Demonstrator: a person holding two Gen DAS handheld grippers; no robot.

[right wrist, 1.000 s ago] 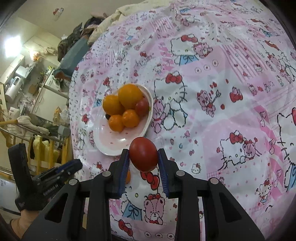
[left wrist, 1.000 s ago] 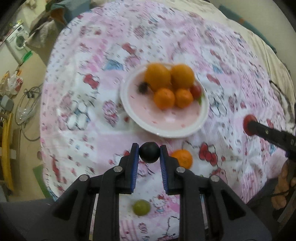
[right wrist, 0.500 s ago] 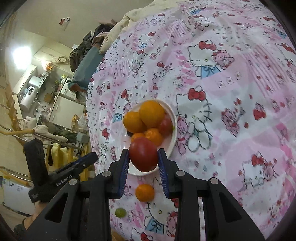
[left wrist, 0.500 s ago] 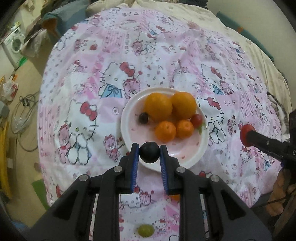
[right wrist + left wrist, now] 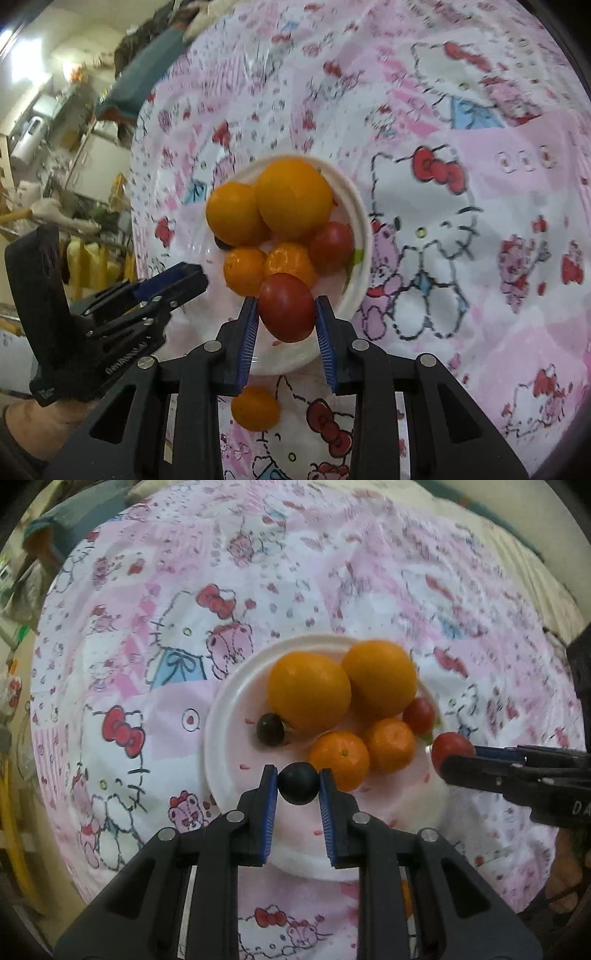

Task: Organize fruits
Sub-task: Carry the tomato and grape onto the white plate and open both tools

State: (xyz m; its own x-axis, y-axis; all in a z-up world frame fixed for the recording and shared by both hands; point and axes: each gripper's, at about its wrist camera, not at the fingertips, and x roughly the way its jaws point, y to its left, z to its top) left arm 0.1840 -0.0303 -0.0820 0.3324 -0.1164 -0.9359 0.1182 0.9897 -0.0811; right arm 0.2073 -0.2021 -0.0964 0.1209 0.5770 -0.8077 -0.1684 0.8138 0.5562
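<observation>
A white plate [image 5: 221, 716] on the Hello Kitty cloth holds two large oranges [image 5: 308, 692], two small mandarins [image 5: 340, 758], a red tomato [image 5: 419, 714] and a dark grape [image 5: 270, 730]. My left gripper [image 5: 297, 783] is shut on a dark round fruit [image 5: 297, 783] over the plate's near part. My right gripper [image 5: 286, 312] is shut on a red tomato [image 5: 286, 312] over the plate's [image 5: 360, 236] near rim; it also shows in the left wrist view [image 5: 452, 749] at the plate's right edge.
A loose mandarin [image 5: 255, 408] lies on the cloth just short of the plate, under my right gripper. The left gripper's body [image 5: 110, 325] shows at the left of the right wrist view. Furniture and clutter stand beyond the table's left edge.
Both grippers have moved forward with their fruits and now hang over the plate. The right gripper's tomato has come to the plate's right rim. The green grape has left view.
</observation>
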